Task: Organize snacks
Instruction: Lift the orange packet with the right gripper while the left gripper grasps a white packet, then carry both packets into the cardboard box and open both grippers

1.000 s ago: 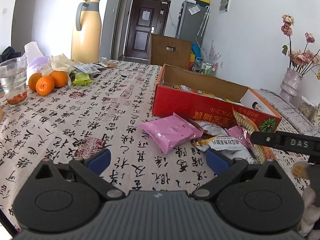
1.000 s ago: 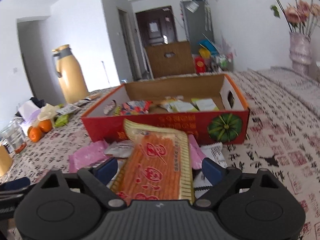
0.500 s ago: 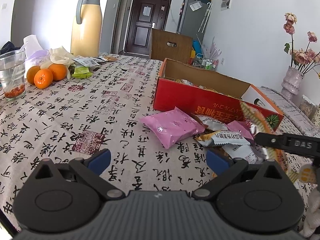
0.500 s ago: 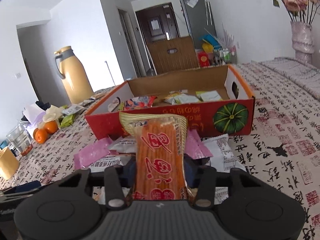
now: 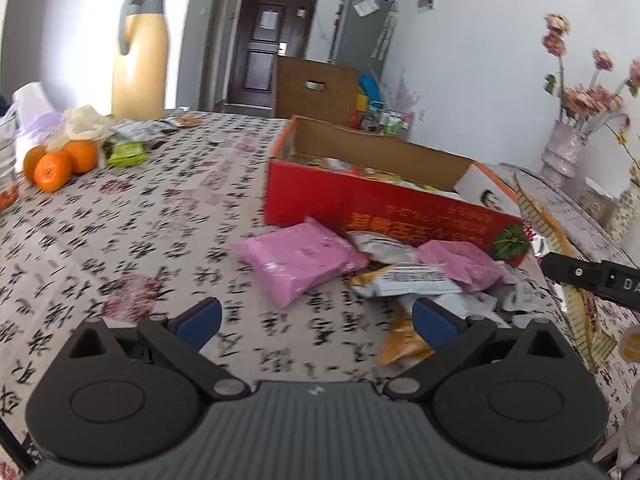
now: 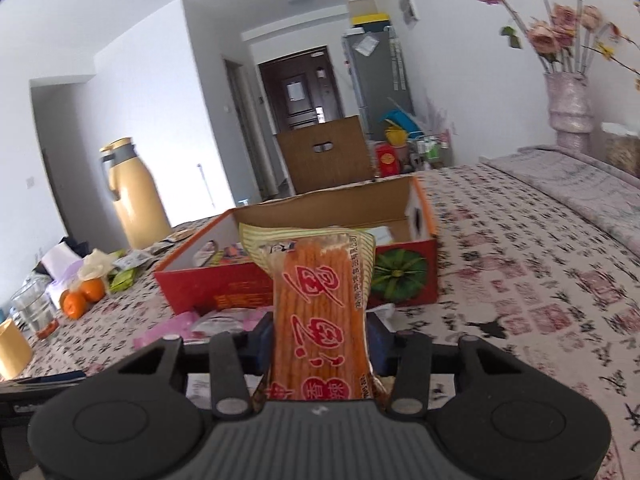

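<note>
My right gripper (image 6: 320,336) is shut on a long orange stick-snack packet (image 6: 320,280) with red characters, held upright above the table in front of the red cardboard box (image 6: 224,284). The left wrist view shows that packet (image 5: 544,224) at the far right, with a right finger (image 5: 592,276) across it. The open box (image 5: 360,208) holds several snacks. Before it lie a pink packet (image 5: 300,256), a second pink one (image 5: 464,264) and a white packet (image 5: 408,280). My left gripper (image 5: 316,316) hangs open over the tablecloth, short of this pile, with nothing between its fingers.
A tan thermos (image 5: 138,52), oranges (image 5: 60,160), a green packet (image 5: 126,152) and more wrappers sit at the far left. A glass (image 6: 34,312) stands near the left edge. A vase of flowers (image 5: 564,152) is at the back right. A brown chair back (image 6: 324,152) rises behind the table.
My right gripper's jaws closed on the orange packet and raised it off the pile toward the box. The left gripper stayed open and barely moved.
</note>
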`<action>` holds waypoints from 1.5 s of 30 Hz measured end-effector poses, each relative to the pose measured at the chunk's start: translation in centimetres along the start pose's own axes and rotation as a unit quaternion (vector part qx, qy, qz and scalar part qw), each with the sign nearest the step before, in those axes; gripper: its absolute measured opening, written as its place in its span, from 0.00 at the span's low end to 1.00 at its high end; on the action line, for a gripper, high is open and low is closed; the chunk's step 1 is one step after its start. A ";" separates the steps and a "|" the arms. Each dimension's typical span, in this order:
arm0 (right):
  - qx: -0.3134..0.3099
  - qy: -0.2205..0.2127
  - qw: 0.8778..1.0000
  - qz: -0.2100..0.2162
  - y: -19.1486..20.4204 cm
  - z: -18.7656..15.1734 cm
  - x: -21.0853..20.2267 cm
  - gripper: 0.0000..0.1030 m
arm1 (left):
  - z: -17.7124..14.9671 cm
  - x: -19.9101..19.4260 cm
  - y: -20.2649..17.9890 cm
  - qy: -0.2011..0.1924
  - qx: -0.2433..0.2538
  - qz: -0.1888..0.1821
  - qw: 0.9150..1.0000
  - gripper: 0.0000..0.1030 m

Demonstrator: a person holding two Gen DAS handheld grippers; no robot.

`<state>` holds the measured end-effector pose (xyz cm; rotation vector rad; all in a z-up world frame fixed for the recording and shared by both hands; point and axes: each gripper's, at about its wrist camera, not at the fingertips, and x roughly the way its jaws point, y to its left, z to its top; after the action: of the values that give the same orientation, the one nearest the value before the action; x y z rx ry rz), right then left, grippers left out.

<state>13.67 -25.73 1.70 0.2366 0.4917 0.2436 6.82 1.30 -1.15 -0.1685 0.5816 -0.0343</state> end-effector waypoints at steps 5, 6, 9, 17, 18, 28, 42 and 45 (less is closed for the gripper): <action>0.015 -0.004 1.000 -0.010 -1.6 -0.3 -0.5 0.44 | 0.0 1.0 -2.5 0.023 0.027 -0.026 0.999 1.00; 0.017 -0.004 1.000 -0.010 -1.9 -0.3 -0.6 0.44 | 0.0 1.2 -3.1 0.028 0.035 -0.030 0.999 1.00; 0.024 -0.004 1.000 -0.009 -2.5 -0.5 -0.6 0.44 | -0.1 2.0 -4.9 0.040 0.061 -0.029 0.997 1.00; 0.043 -0.003 0.999 -0.006 -4.3 -1.0 -0.7 0.44 | 0.3 4.0 -8.9 0.050 0.105 -0.008 0.993 1.00; 0.044 -0.002 0.999 -0.005 -4.5 -1.1 -0.7 0.44 | 0.3 4.3 -9.5 0.050 0.112 -0.002 0.992 1.00; 0.051 0.001 0.999 0.007 -5.3 -1.4 -0.7 0.44 | -0.1 5.7 -11.0 0.052 0.127 0.028 0.990 0.84; 0.044 0.003 0.999 0.011 -4.5 -1.8 -1.2 0.44 | -0.4 4.0 -9.6 0.034 0.115 0.003 0.993 0.46; 0.041 0.003 0.999 0.010 -4.3 -1.8 -1.4 0.44 | -0.3 3.2 -9.3 0.024 0.112 -0.003 0.993 0.42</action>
<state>12.32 -29.83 -0.47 0.3214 0.5052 0.2445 9.46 -8.15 -1.63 0.0482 0.6215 -0.1090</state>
